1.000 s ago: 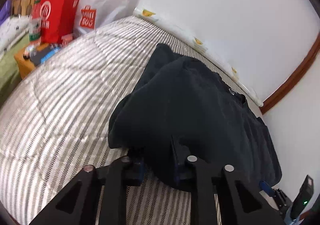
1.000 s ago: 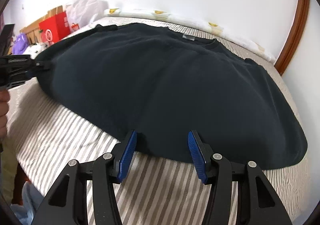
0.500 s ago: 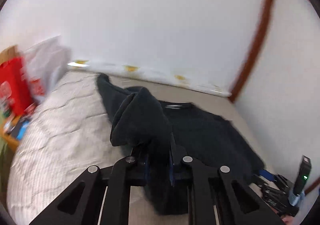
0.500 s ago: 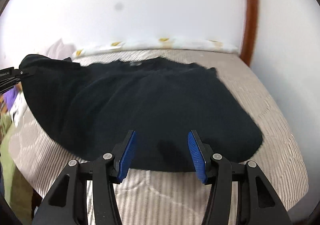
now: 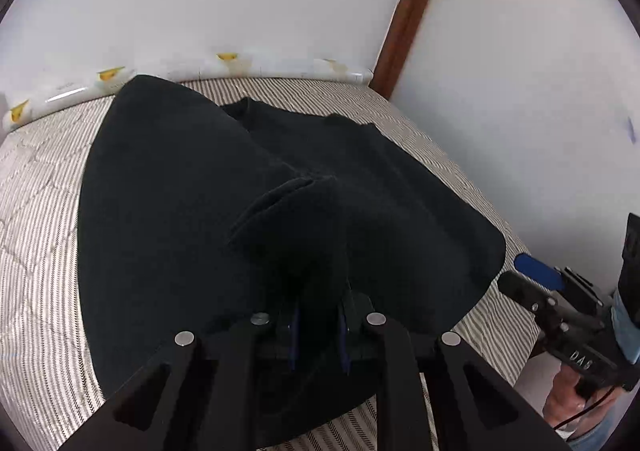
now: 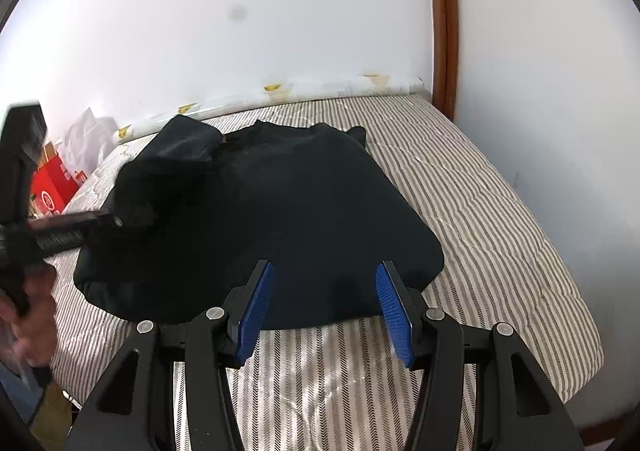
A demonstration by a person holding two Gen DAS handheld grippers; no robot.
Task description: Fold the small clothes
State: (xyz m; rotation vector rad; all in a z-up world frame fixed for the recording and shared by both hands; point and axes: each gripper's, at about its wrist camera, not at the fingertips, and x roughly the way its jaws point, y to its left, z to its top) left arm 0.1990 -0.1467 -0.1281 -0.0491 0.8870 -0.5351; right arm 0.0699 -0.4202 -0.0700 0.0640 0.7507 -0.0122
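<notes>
L gripper [image 5: 318,331], clamped on the shirt [image 6: 288,211] edge, has carried it from the bed [image 6: 500,231] side over the shirt's middle, so the first fold's half done. R gripper [image 6: 324,311] hovers open at the shirt's near hem, empty.

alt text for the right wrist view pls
A black sweater lies on a striped bed, its left side lifted and folded inward by the left gripper, which is shut on it. The right gripper, jaws open and empty, hangs at the near hem.
</notes>
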